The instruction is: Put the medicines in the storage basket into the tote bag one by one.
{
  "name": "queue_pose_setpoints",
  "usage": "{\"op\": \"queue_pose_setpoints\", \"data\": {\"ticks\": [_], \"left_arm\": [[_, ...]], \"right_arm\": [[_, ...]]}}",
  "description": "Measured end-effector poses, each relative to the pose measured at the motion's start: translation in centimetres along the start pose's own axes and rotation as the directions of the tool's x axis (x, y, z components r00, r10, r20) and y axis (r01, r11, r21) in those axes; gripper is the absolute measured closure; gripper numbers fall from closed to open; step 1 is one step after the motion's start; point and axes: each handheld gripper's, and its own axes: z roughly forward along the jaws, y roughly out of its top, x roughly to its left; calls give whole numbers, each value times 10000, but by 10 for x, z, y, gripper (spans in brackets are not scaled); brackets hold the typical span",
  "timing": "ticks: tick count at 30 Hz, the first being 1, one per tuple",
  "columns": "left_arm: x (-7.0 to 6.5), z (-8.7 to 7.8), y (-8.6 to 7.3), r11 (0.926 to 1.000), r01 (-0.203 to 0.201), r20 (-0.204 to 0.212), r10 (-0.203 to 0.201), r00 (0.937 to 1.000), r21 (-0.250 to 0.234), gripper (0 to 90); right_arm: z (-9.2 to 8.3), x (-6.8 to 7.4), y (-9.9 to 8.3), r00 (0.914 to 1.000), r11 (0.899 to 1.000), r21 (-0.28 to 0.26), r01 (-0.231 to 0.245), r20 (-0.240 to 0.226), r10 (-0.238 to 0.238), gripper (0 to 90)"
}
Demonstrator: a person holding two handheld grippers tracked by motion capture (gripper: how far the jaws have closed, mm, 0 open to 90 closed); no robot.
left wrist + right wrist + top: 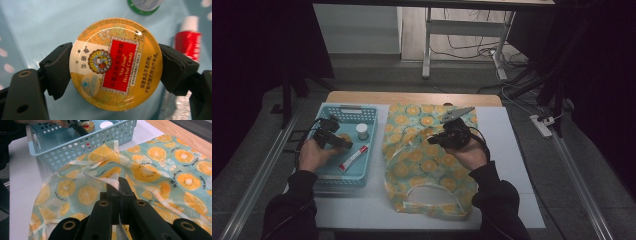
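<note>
herbal candy tin (115, 63) — left gripper (115, 67) clamping it, basket (328, 172) at 9 o'clock | right gripper (119, 185) pinching fruit-print bag (160, 167) edge

A yellow-and-red candy tin (116, 63) lies in a light blue perforated basket (362, 165) beside an orange-slice-patterned teal bag (427, 155).

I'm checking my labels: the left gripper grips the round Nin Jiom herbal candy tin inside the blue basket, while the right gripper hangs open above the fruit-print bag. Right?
Not quite. The right gripper is not open: the right gripper view shows its jaws shut on an edge of the fruit-print bag. The rest stands: the left gripper grips the candy tin inside the blue basket.
</note>
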Motion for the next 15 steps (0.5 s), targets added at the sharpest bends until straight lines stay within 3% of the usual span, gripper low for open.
{"op": "queue_pose_setpoints", "data": {"ticks": [15], "left_arm": [[-18, -25, 1, 9939, -778, 568, 824, 9950, -781, 206]], "right_arm": [[-2, 0, 0, 10000, 10000, -74, -5, 66, 6, 899]]}}
